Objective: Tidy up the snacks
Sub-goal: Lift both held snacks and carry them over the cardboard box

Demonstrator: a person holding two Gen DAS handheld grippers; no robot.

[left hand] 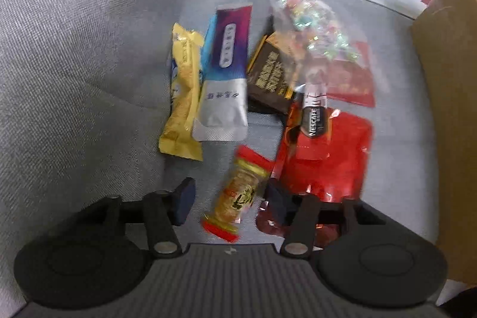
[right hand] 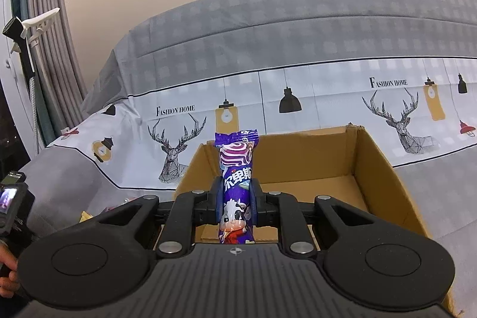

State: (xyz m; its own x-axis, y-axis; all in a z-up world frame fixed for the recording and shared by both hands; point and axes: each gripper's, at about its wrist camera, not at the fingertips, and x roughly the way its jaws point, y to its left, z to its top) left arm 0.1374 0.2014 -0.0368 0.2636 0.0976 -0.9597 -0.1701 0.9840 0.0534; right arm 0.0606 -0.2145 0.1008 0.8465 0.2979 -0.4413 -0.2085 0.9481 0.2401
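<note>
My left gripper point(left hand: 231, 203) is open over a pile of snacks on the grey bed cover, with a gold-and-red snack packet point(left hand: 238, 192) between its fingers. Beyond lie a yellow packet point(left hand: 183, 97), a purple-and-silver sachet point(left hand: 226, 73), a brown packet point(left hand: 272, 76), a Nescafe stick point(left hand: 314, 118) on a red pouch point(left hand: 331, 157), and a clear bag of colourful candy point(left hand: 313, 26). My right gripper point(right hand: 235, 195) is shut on a purple candy packet point(right hand: 237, 169), held upright above the open cardboard box point(right hand: 381, 169).
The cardboard box also shows at the right edge of the left wrist view point(left hand: 447, 109). A deer-print sheet point(right hand: 298, 109) and grey quilt point(right hand: 298, 29) lie behind the box. The person's other hand and the left gripper show at the far left point(right hand: 12, 216).
</note>
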